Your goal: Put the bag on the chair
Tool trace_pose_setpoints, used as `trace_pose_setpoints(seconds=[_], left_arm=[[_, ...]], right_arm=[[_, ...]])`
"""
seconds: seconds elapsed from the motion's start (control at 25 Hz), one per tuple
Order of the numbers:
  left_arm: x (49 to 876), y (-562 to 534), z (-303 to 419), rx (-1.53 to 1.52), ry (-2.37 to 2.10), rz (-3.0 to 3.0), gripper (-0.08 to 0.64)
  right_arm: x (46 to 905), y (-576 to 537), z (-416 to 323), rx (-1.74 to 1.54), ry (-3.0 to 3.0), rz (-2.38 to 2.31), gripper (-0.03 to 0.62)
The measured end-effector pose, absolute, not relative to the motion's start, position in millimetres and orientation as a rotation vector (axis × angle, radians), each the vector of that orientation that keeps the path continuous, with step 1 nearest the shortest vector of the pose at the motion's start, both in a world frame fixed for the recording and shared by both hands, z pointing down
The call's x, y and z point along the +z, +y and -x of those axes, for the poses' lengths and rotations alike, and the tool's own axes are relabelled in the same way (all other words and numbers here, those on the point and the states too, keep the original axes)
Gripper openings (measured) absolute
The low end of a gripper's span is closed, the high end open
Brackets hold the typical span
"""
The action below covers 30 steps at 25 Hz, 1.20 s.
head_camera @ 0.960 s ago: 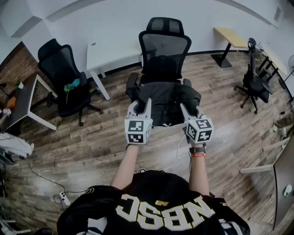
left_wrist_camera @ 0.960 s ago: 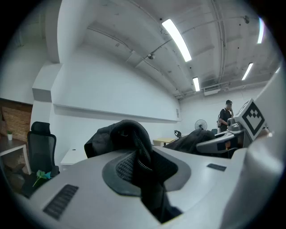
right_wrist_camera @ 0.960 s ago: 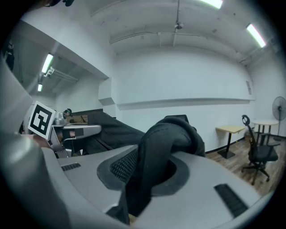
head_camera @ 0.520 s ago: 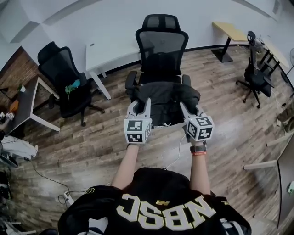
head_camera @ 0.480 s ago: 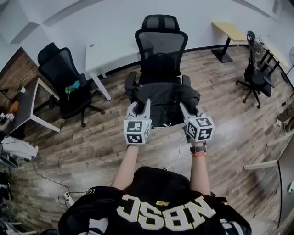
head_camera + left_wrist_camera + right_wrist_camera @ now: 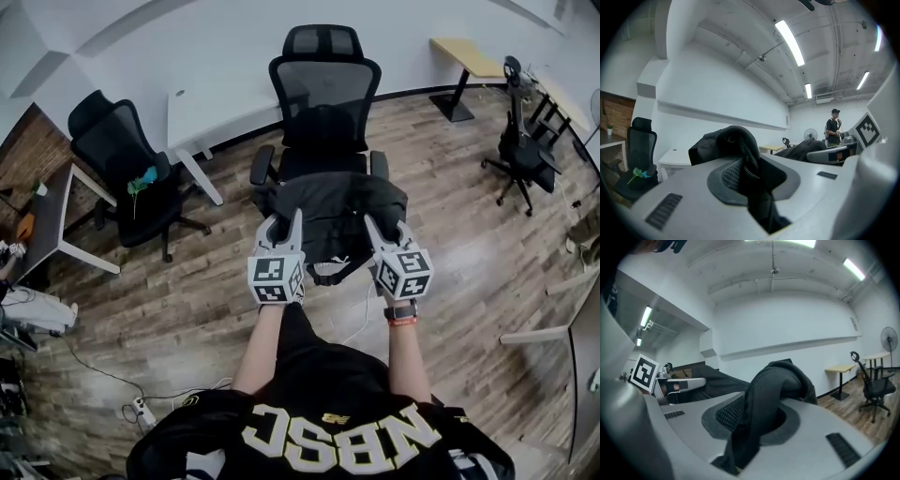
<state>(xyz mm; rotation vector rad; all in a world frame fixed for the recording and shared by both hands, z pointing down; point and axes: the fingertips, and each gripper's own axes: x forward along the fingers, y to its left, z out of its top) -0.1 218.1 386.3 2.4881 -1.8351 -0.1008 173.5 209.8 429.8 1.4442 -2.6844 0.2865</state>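
Both jaws are clamped on the black bag (image 6: 336, 208). The left gripper (image 6: 286, 225) pinches a fold by the zipper (image 6: 749, 159), and the right gripper (image 6: 387, 230) pinches a thick fold of plain fabric. That's 2 grips, 1 near each top corner, with the bag slung between the jaws and drooping below them.

The black mesh office chair (image 6: 324, 84) is straight ahead of the jaws. The bag looks to be over its front edge; can't tell if it rests there yet.

Handling guess: soft, limp cloth that sags wherever it's unsupported. Not fragile, probably light to medium. Smooth fabric may creep out of the pads, so grip seams or the zipper edge, deep in the jaws, not loose single layers.
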Motion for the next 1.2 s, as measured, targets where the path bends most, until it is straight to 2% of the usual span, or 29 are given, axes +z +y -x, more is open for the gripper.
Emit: trace_pose_setpoints(seconds=[0.4, 0.6, 0.76, 1.2], left_arm=[[381, 78, 44, -0.196, -1.838, -2.465, 0.074], [370, 10, 61, -0.226, -1.785, -2.474, 0.074], [374, -37, 80, -0.229, -1.739, -2.480, 0.074], [387, -143, 112, -0.222, -1.615, -2.503, 0.084]], right_arm=[[419, 68, -123, 0.219, -2.638, -1.468, 0.094], [412, 1, -100, 0.253, -2.592, -1.524, 0.137], [415, -48, -83, 0.301, -2.562, -1.598, 0.100], [433, -147, -51, 0.360, -2.470, -1.720, 0.101]])
